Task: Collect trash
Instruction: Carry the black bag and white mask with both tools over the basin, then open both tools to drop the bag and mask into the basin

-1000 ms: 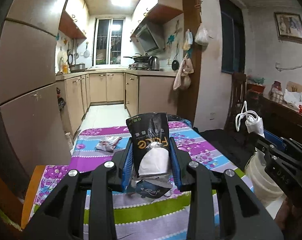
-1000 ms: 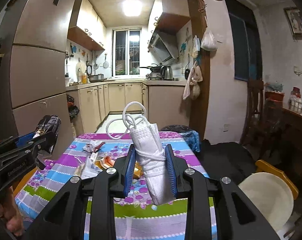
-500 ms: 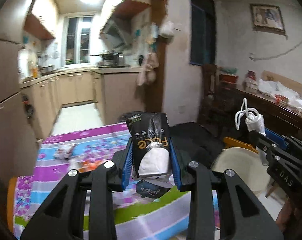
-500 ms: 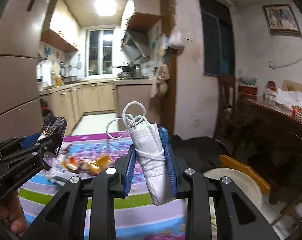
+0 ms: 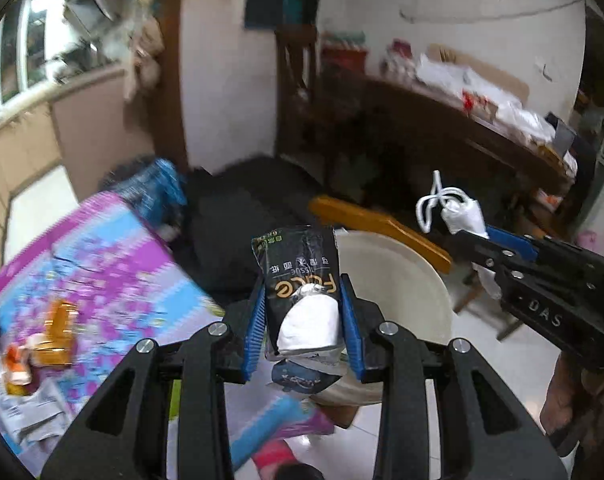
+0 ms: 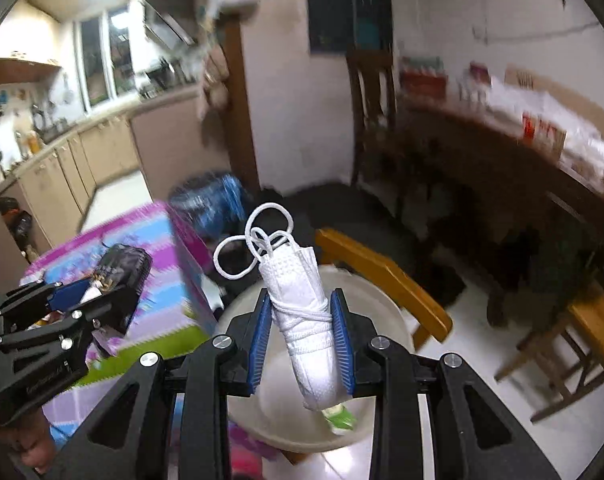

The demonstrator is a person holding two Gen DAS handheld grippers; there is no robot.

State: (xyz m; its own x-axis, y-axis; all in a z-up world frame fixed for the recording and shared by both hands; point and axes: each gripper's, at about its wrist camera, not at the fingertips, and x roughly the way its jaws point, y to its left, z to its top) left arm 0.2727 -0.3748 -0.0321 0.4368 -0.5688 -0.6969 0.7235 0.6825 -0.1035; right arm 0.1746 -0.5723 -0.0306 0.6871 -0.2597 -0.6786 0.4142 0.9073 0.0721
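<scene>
A: What sits between the jaws of the left gripper (image 5: 302, 322)?

B: A black tissue packet (image 5: 300, 280), upright, pinched from both sides by the blue pads, white tissue bulging from its front. The jaws stand narrow, closed on it.

A: And the right gripper (image 6: 301, 338)?

B: Narrow too, clamped on a rolled white face mask (image 6: 304, 320); its ear loops curl free above the pads, and its lower end hangs down past them.

A: What lies just beyond?

B: In both views a cream bin (image 6: 382, 312) shows behind and under the held things, at lower centre. In the right wrist view something green (image 6: 340, 416) lies inside it, partly hidden by the mask.

A: Anything in the way?

B: A wooden chair back (image 6: 382, 276) runs slantwise just behind the bin's rim. The table with its purple and blue striped cloth (image 5: 114, 264) fills the left of the frame, its corner close beside the bin.

A: More trash left there?

B: Yes, orange wrappers (image 5: 56, 330) and crumpled paper (image 5: 30, 412) at lower left, blurred. A dark sideboard (image 5: 442, 128) heaped with clutter crosses the upper right.
</scene>
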